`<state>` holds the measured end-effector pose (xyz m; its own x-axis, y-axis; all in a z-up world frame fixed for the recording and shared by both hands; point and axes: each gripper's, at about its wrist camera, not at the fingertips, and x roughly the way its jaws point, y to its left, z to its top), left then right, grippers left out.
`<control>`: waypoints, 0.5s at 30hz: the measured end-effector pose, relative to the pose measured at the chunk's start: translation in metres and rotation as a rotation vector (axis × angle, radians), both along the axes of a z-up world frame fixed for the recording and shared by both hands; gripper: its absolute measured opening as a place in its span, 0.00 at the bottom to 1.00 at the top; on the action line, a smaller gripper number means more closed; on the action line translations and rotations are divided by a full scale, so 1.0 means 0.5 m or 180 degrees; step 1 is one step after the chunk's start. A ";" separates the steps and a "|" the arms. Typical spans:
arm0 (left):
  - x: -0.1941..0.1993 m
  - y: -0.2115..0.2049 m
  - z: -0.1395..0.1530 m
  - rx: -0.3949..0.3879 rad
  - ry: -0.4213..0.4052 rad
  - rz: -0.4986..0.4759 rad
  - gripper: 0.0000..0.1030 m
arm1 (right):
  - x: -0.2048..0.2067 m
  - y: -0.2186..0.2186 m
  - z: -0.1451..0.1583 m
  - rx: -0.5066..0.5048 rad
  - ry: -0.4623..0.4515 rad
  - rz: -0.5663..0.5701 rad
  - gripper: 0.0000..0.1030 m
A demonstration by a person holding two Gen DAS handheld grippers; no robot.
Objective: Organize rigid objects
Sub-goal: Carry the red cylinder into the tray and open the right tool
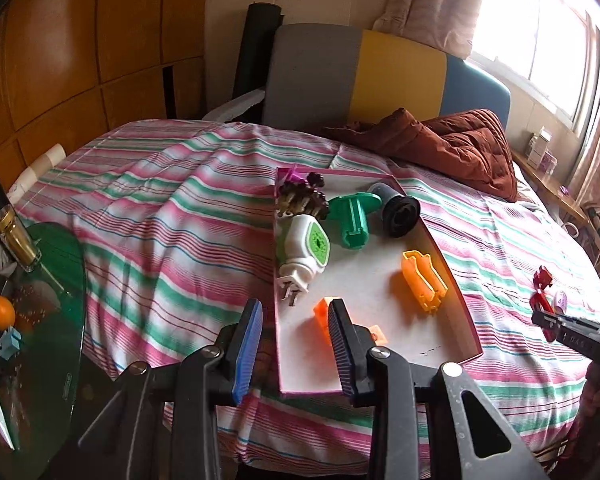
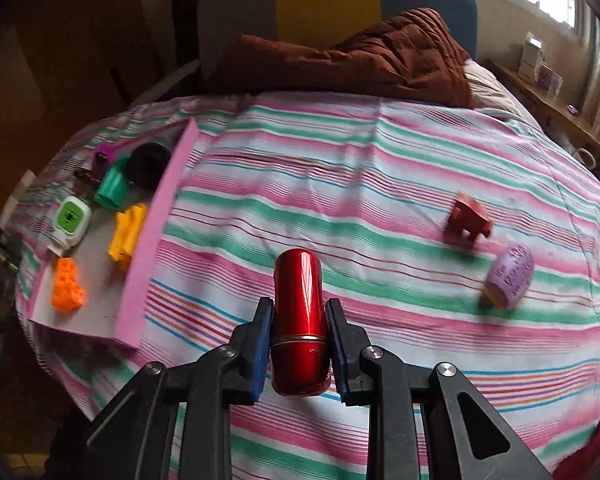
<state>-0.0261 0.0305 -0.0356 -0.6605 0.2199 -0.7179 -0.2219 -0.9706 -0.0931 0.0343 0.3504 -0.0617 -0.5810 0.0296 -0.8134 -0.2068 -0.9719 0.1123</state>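
A pink-edged tray [image 1: 380,336] lies on the striped bed. It holds a white and green plug [image 1: 306,246], a green part [image 1: 352,216], a black cylinder [image 1: 398,210], a yellow piece [image 1: 422,280] and an orange piece [image 1: 322,314]. My left gripper [image 1: 294,344] is open and empty at the tray's near left corner. My right gripper [image 2: 299,344] is shut on a red metallic cylinder [image 2: 299,320] above the bed, right of the tray [image 2: 156,232]. It also shows at the right edge of the left wrist view [image 1: 556,322].
A red toy animal [image 2: 469,216] and a purple cylinder [image 2: 509,276] lie loose on the bedspread [image 2: 340,184] to the right. A brown quilt [image 1: 452,144] is bunched at the headboard. A green glass side table [image 1: 56,280] with a bottle and an orange stands left of the bed.
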 end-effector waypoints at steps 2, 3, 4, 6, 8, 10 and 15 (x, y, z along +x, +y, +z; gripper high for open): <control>0.000 -0.009 -0.002 0.0017 -0.0002 0.0039 0.33 | -0.019 -0.044 0.025 -0.0054 0.0094 0.0172 0.26; 0.000 -0.015 -0.003 0.0023 -0.0004 0.0060 0.33 | -0.032 -0.070 0.038 -0.0079 0.0140 0.0282 0.26; -0.001 -0.021 -0.004 0.0029 -0.0005 0.0086 0.33 | -0.038 -0.101 0.046 -0.0103 0.0175 0.0375 0.26; -0.002 -0.032 -0.005 0.0045 -0.0014 0.0127 0.33 | -0.064 -0.155 0.060 -0.0161 0.0227 0.0577 0.26; -0.004 -0.042 -0.006 0.0057 -0.0016 0.0169 0.33 | -0.088 -0.201 0.067 -0.0187 0.0250 0.0736 0.26; -0.005 -0.054 -0.006 0.0069 -0.0017 0.0210 0.33 | -0.117 -0.241 0.065 -0.0190 0.0241 0.0865 0.26; -0.006 -0.074 -0.013 0.0083 -0.0047 0.0285 0.33 | -0.193 -0.309 0.028 -0.0206 0.0051 0.1039 0.26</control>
<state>-0.0293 -0.0063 -0.0422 -0.6677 0.1794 -0.7225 -0.1329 -0.9837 -0.1213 -0.0621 0.1959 -0.0476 -0.5640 -0.2117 -0.7982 0.1167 -0.9773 0.1768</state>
